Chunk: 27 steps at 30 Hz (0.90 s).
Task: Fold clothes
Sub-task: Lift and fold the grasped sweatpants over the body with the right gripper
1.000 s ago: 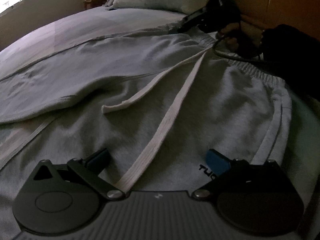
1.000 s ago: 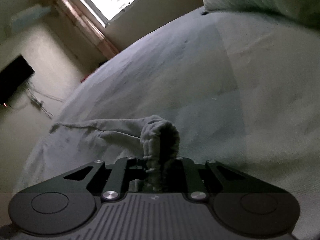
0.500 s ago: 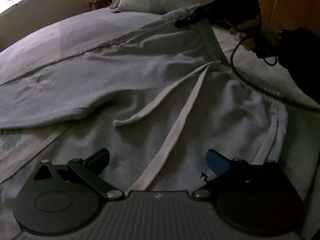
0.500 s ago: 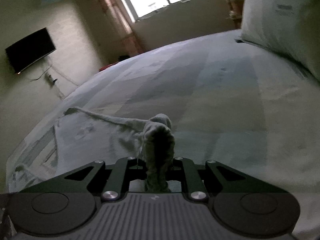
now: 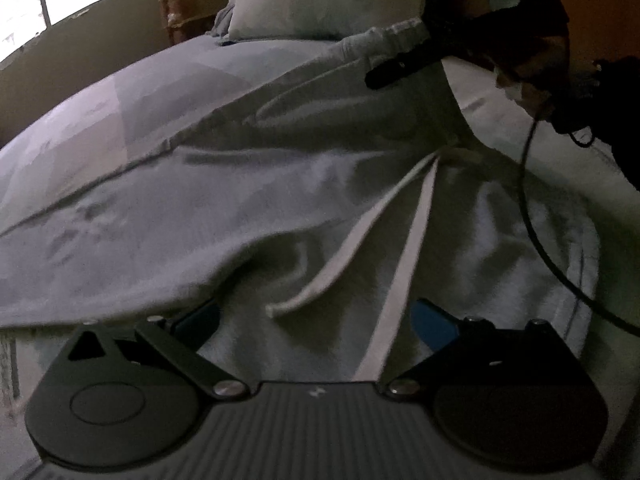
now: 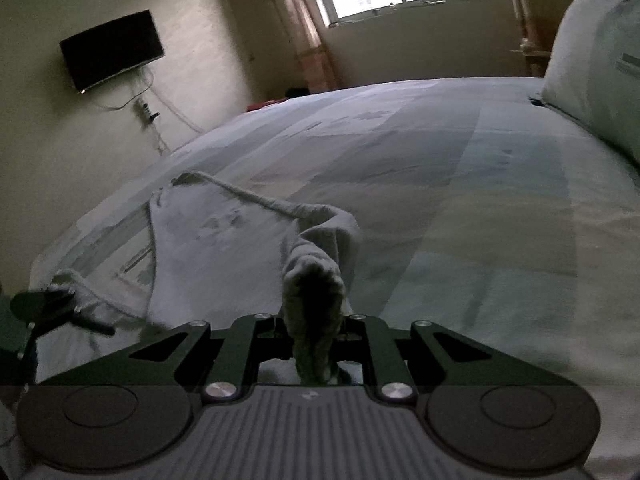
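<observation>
Grey sweatpants: right gripper clamped on waistband, lifting; left gripper jaws apart above drawstring; carry fold across evenly.

Your grey sweatpants are spread across the bed, soft fleecy fabric, legs running off toward the left. The waistband is off the bed at its far corner, bunched into a tight gather, and the cloth slopes down from there in long folds. Two flat pale drawstrings trail down the front from the waist; one ends in a curled tip, the other runs on out of sight at the bottom. On the right edge you've got a side seam with a thin dark stripe, though it's dim there and hard to be sure. From your right-hand view, the gathered waistband stands up as a puckered knot, with the pants draping away behind to the left.
</observation>
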Available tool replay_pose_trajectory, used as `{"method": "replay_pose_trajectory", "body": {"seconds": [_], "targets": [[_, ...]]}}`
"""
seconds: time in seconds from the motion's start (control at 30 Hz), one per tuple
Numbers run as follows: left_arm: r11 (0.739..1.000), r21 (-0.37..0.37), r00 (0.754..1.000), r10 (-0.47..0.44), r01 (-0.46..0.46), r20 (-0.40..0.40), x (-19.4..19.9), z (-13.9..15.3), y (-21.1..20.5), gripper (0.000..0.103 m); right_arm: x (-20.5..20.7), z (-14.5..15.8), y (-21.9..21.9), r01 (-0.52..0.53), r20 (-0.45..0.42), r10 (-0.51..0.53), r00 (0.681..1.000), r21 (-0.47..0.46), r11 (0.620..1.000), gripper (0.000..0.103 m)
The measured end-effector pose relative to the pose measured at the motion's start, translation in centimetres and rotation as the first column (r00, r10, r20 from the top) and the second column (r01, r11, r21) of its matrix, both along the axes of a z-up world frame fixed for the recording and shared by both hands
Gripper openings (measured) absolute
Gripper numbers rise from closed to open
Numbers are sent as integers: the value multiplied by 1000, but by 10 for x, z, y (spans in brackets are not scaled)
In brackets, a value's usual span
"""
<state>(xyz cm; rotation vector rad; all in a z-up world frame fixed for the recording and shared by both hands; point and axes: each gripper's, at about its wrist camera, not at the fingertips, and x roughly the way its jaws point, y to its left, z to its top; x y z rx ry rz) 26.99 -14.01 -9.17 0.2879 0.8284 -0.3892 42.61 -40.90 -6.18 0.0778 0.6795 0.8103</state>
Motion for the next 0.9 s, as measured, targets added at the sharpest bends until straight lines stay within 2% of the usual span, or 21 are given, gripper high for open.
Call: {"method": "replay_pose_trajectory", "body": {"seconds": [0.2,0.53,0.73,0.9], "targets": [[999,49,999,-19,18,39,27,6,-3,100,-16,4,6,-48,15,49,999,-28,998,17],[999,48,998,-22,19,56,71,-1,-7,100,-49,14,18,-155,44,159,986,-71,985,17],[994,108,998,-38,33,45,94,-12,-15,94,-65,17,20,-198,59,204,977,-91,976,17],[979,199,993,-70,51,93,107,-12,-15,94,-70,17,18,-206,55,211,976,-88,975,17]]}}
